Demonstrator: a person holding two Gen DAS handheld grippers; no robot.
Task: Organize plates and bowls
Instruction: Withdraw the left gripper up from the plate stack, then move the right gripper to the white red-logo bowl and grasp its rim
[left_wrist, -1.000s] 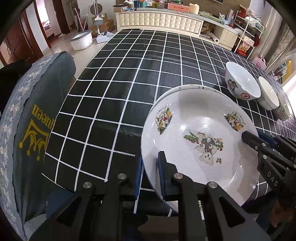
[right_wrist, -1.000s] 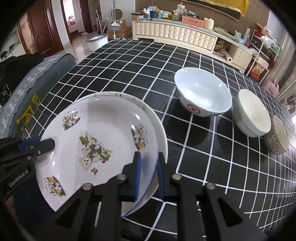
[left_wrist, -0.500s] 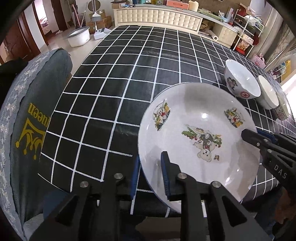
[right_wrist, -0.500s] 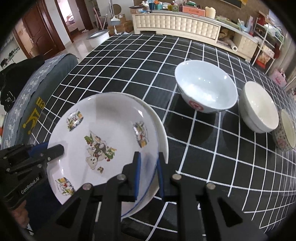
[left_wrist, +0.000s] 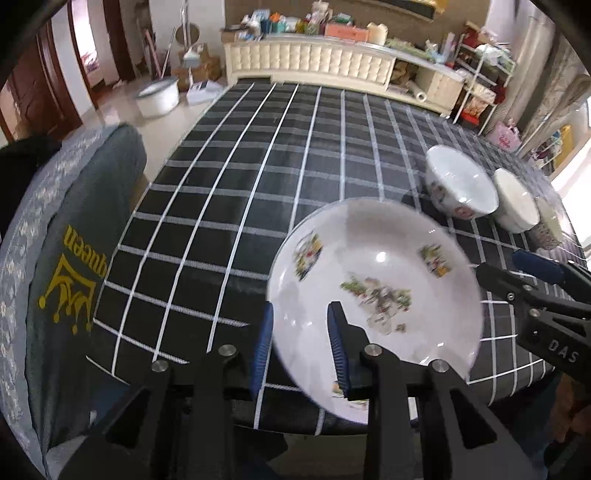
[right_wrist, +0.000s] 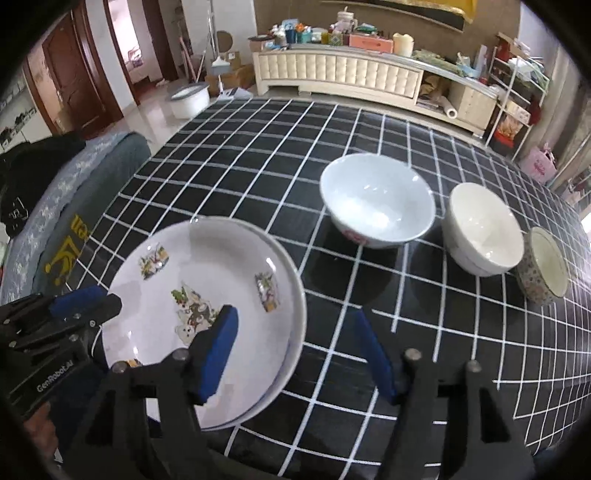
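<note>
Two plates sat stacked at the near edge of our counter (right_wrist: 258, 155), the cartoon plate (right_wrist: 207, 295) on a plain plate (right_wrist: 295, 317) beneath. Our right gripper (right_wrist: 295, 350) stood released, jaws wide astride the rim. Whether our left gripper (left_wrist: 301, 339) was pinching the rim, we cannot tell. Three bowls remained unstacked, by our reckoning: the large bowl (right_wrist: 376, 199), the cream bowl (right_wrist: 484, 229) and the floral bowl (right_wrist: 546, 266), in a row rightward, mouths up. Being round, the cartoon plate had no long axis; it faced up, slightly tilted.
</note>
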